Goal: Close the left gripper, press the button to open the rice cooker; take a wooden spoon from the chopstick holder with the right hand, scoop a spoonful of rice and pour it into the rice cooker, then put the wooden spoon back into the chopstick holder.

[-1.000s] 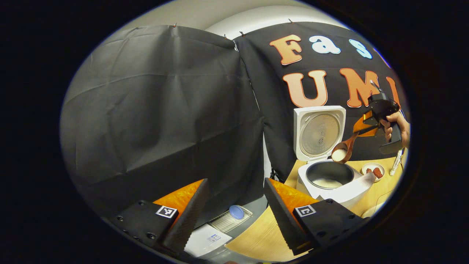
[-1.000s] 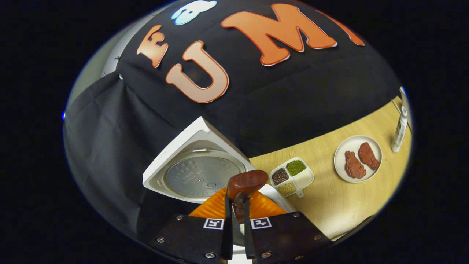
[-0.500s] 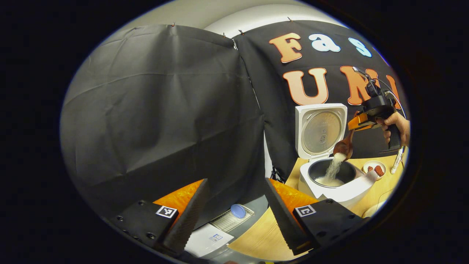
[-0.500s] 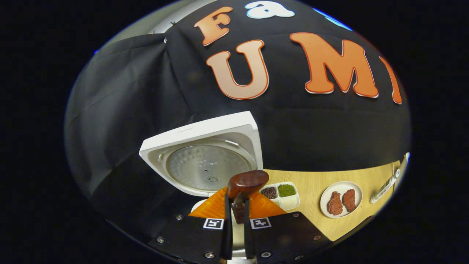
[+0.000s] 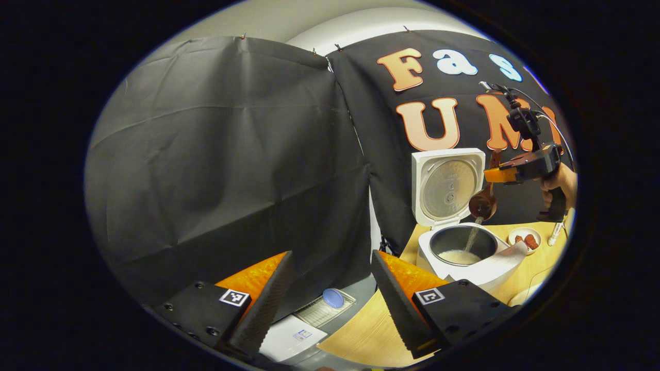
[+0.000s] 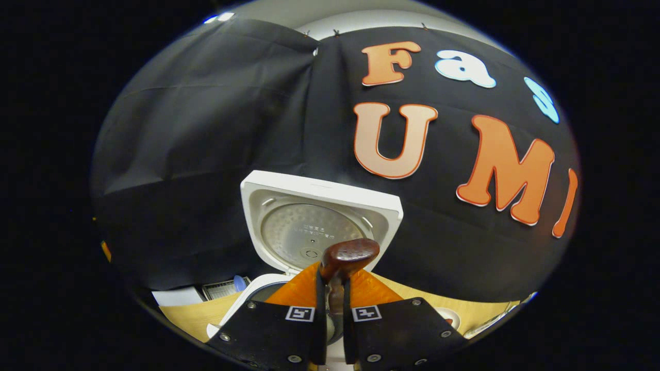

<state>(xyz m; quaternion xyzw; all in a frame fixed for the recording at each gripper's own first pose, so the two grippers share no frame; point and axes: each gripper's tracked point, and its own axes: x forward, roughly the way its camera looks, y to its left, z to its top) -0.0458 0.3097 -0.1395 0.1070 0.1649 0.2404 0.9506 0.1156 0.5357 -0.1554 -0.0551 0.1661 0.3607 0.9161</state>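
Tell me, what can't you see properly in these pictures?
- Wooden spoon bowl: right gripper view, faces away; the hand-held gripper covers the handle.
- Rice cooker pot: right gripper view, behind the fingers.
- Small plate: left gripper view, food too small to name.
- Chopstick holder: can't locate it.

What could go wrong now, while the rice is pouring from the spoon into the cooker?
1. The wooden spoon hangs tipped above the rice cooker's pot near the back rim; if it drifts, the thin stream of rice may fall outside.
2. The open lid stands close behind the spoon; a swing of the right tool could knock it.
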